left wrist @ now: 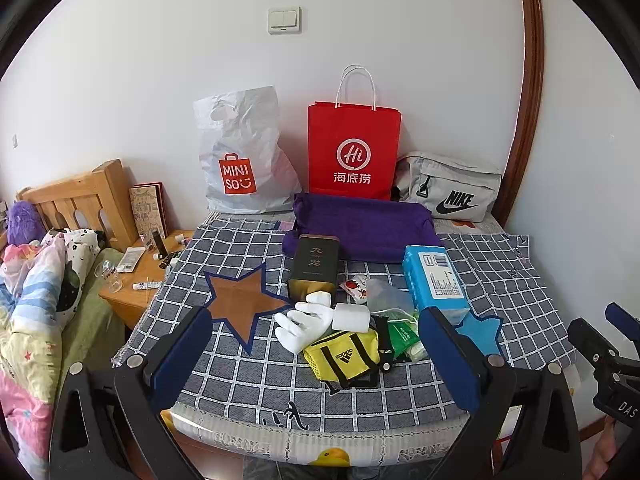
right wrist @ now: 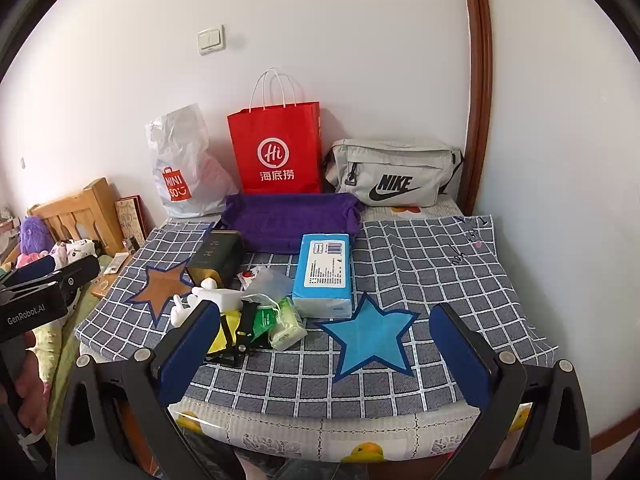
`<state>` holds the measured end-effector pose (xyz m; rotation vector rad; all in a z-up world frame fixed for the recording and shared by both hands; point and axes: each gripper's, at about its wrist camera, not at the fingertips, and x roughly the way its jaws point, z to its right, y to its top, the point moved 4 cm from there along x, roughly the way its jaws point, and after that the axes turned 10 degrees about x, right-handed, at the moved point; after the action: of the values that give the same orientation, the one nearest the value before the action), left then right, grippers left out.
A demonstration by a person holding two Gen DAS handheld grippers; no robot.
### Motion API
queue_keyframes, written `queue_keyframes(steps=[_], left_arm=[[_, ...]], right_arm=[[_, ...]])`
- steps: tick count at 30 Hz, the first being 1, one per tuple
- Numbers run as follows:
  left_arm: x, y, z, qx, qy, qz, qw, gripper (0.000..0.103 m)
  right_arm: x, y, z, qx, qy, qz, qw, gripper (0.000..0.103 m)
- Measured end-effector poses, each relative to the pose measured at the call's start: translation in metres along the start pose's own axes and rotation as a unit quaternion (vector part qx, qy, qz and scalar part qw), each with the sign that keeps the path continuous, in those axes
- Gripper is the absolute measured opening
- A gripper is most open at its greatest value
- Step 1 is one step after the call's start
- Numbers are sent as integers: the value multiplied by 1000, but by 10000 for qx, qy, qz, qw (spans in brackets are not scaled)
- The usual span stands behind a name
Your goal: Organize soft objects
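Clutter sits in a heap near the middle of a grey checked cloth (left wrist: 248, 376) spread over the table, with both hand-held grippers hovering above the near edge and holding nothing. In the left wrist view, the left gripper (left wrist: 316, 356) has its blue-padded jaws spread wide, framing the heap between them without touching it; the right gripper (right wrist: 334, 354) likewise stands fully apart over a blue star patch (right wrist: 370, 338). Within the heap, a white glove (left wrist: 302, 322) lies at the nine o'clock side, touching a small white roll (left wrist: 351, 317) just at its three o'clock. A yellow mesh pouch (left wrist: 344, 354) with black trim rests at six o'clock of the glove, and green packets (left wrist: 404, 338) lie beside it toward three o'clock. A dark tin (left wrist: 314, 266) stands at twelve o'clock of the glove, with a small red-and-white sachet (left wrist: 356, 286) and a clear plastic bag (left wrist: 386, 296) between it and a blue tissue pack (left wrist: 434, 280) at the two o'clock side of the heap. A folded purple cloth (left wrist: 360, 228) lies behind the tin at twelve o'clock. Against the wall at the far edge stand a white plastic shopping bag (left wrist: 240, 156) at eleven o'clock, a red paper bag (left wrist: 354, 148) at twelve, and a grey waist bag (left wrist: 452, 188) at one o'clock. A brown star patch (left wrist: 240, 300) marks the cloth at nine o'clock of the heap.
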<state>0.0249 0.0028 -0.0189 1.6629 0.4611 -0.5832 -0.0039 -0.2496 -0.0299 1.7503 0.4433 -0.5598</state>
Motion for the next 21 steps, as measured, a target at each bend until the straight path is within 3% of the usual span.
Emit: queue_keyframes(steps=[21], left_arm=[[-2,4,-2,8,8,4,10000,103]], right_arm=[[-3,3,1,26,2,48,10000,103]])
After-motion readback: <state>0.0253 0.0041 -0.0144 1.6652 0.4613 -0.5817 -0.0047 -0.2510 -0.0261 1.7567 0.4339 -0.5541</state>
